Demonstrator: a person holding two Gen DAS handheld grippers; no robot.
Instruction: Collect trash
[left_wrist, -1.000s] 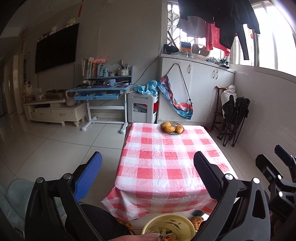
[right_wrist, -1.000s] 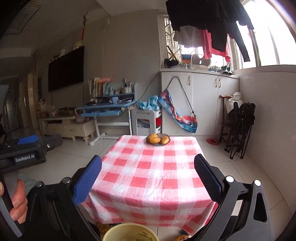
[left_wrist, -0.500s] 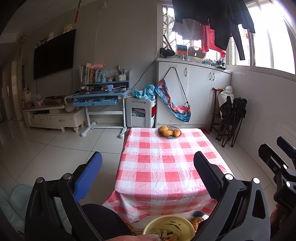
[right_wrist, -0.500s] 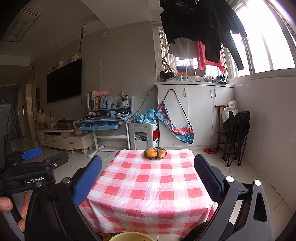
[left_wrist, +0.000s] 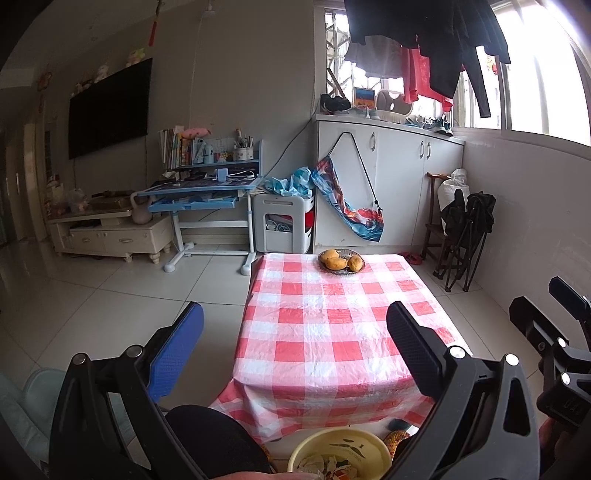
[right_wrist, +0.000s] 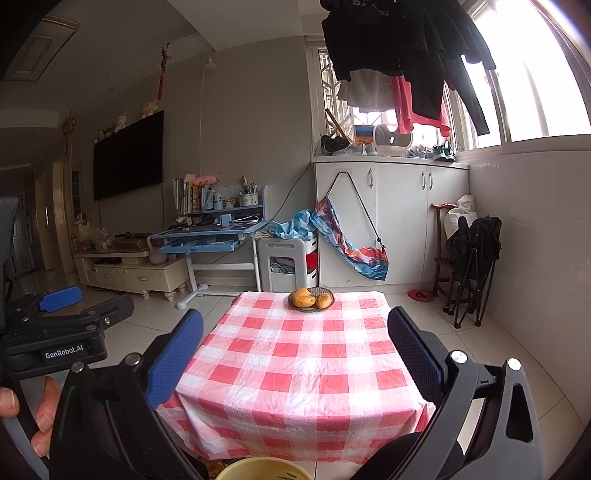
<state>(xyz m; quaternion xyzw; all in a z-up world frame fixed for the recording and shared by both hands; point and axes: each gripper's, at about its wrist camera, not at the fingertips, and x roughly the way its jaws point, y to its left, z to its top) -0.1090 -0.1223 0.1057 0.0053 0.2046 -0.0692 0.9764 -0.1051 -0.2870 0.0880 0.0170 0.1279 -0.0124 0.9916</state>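
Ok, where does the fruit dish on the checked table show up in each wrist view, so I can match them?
Left wrist: the fruit dish sits at the table's far edge, a little right of the picture's centre, above the open left claw.
Right wrist: the dish is at the far edge, near centre.
Shared landmark: the red-and-white checked tablecloth.

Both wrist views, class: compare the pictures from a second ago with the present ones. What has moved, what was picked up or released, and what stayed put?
Both cameras tilted upward: the checked table and fruit plate sit lower in view and more ceiling shows. The yellow tub slipped towards the bottom edge. Nothing was picked up or released. The left gripper and right gripper stayed open and empty; the table kept only the plate.
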